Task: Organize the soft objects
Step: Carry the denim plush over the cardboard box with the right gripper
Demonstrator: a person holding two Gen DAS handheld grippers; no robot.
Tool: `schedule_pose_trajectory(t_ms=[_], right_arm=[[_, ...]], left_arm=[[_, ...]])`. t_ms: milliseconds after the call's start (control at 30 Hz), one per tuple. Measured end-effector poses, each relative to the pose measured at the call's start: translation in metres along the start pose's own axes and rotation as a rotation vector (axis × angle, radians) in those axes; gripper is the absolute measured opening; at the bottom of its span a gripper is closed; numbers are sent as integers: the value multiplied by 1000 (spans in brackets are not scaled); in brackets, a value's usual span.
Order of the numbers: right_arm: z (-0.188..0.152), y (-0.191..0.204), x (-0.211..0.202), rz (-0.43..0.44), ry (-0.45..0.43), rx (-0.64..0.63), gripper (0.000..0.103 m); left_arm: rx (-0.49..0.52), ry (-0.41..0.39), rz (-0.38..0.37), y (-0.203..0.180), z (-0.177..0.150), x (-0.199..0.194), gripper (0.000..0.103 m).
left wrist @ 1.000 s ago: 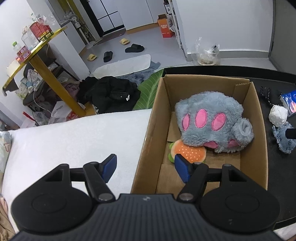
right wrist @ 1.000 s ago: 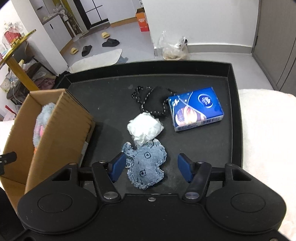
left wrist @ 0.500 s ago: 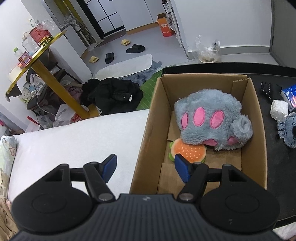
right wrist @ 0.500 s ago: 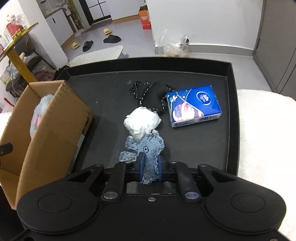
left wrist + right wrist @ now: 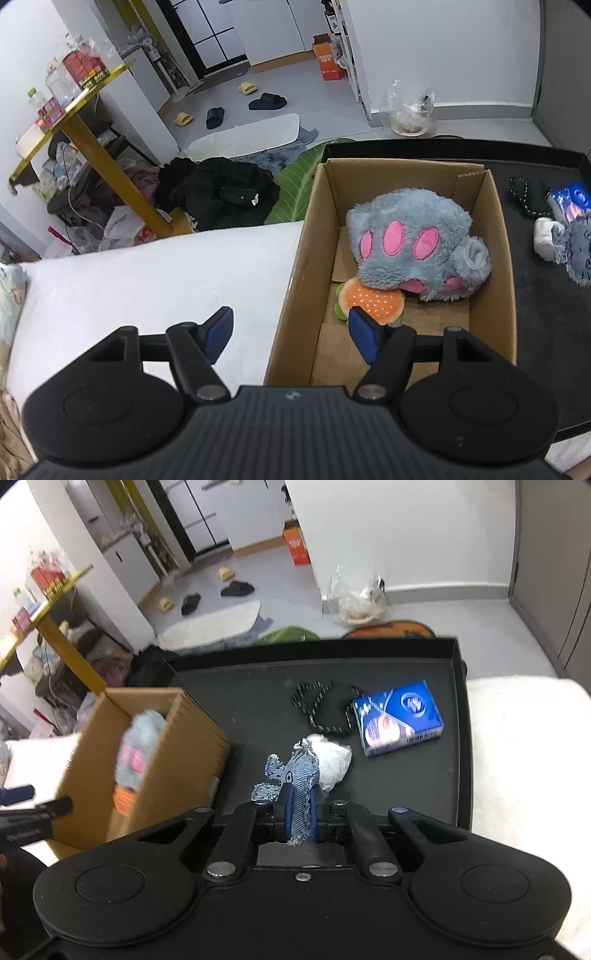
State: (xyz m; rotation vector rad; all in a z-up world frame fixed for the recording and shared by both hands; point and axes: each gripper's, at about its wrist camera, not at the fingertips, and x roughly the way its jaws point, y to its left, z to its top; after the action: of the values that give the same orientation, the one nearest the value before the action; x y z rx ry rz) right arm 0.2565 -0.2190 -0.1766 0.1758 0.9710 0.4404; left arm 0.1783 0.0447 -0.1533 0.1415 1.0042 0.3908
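My right gripper (image 5: 298,814) is shut on a frayed blue denim toy (image 5: 295,775), lifted off the black tray (image 5: 406,782); the same denim toy (image 5: 580,251) shows at the right edge of the left wrist view. A white crumpled ball (image 5: 332,760) lies just behind it. The cardboard box (image 5: 502,258) holds a grey plush paw with pink pads (image 5: 413,243) and an orange burger toy (image 5: 369,304). My left gripper (image 5: 290,334) is open, straddling the box's near-left wall with nothing between its fingers.
On the tray sit a blue tissue pack (image 5: 399,716) and a black beaded cord (image 5: 325,709). White bedding (image 5: 147,280) lies left of the box, and more white bedding (image 5: 532,760) right of the tray. The floor beyond holds a yellow-legged table (image 5: 107,162), dark clothes (image 5: 221,192) and slippers.
My right gripper closed on the denim toy and rose with it off the tray. The left gripper stayed where it was, open.
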Motion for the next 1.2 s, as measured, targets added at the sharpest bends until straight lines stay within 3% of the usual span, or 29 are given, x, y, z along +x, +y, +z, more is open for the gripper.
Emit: schedule_pose_trajectory(t_ms=[467, 767, 1000, 1200], right_arm=[[13, 38, -31, 34, -56, 20, 9], [23, 90, -40, 4, -96, -115, 9], [26, 123, -32, 10, -67, -184, 9], [22, 148, -23, 1, -33, -243, 9]], left_arm=[[-102, 3, -94, 30, -7, -5, 67], [-133, 11, -165, 39, -13, 1, 64], [-166, 12, -210, 46, -15, 7, 63], [-183, 10, -243, 51, -18, 12, 50]])
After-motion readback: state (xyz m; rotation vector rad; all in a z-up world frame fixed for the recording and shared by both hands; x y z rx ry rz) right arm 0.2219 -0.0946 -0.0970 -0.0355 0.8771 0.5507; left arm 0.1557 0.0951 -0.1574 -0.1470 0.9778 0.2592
